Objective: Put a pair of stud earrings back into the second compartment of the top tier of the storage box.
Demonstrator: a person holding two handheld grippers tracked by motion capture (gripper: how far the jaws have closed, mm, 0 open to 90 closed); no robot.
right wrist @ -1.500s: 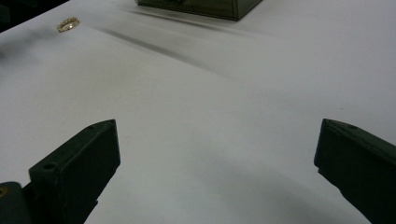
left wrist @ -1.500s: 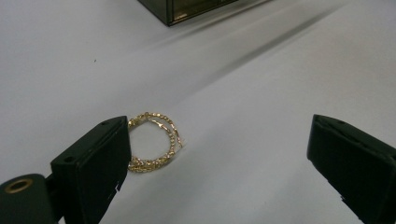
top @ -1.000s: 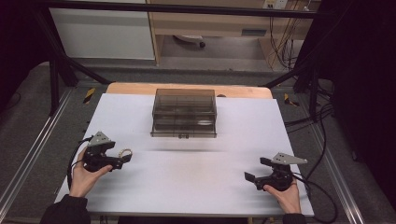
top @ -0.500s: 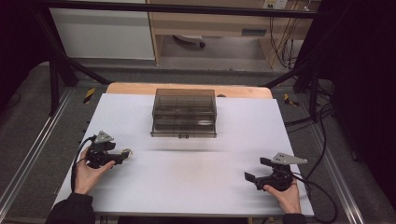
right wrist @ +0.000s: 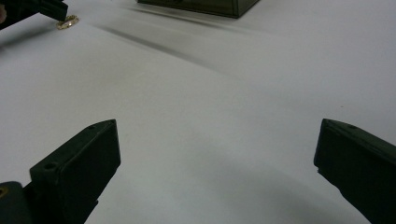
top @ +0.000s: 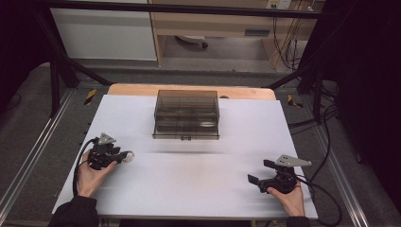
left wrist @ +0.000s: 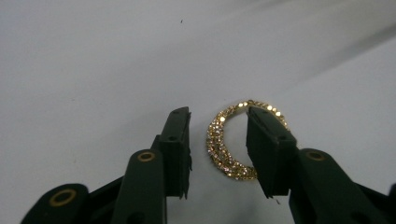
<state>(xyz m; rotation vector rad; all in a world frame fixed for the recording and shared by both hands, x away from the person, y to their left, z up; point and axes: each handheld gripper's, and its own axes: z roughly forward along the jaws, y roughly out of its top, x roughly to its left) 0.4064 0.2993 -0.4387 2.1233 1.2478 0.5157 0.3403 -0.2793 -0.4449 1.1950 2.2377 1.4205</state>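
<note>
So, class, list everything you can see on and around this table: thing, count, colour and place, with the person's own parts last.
Table: one, white top, centre.
Compartment box: one, smoky clear, far middle of the table.
Ring: one, gold with sparkling stones, flat on the table between the left gripper's jaws, not yet clamped.
Cabinet: one, white, beyond the table.
Left gripper: one, black, near left, open.
Right gripper: one, black, near right, open wide over bare table.
Hands: two, one holding each gripper.
</note>
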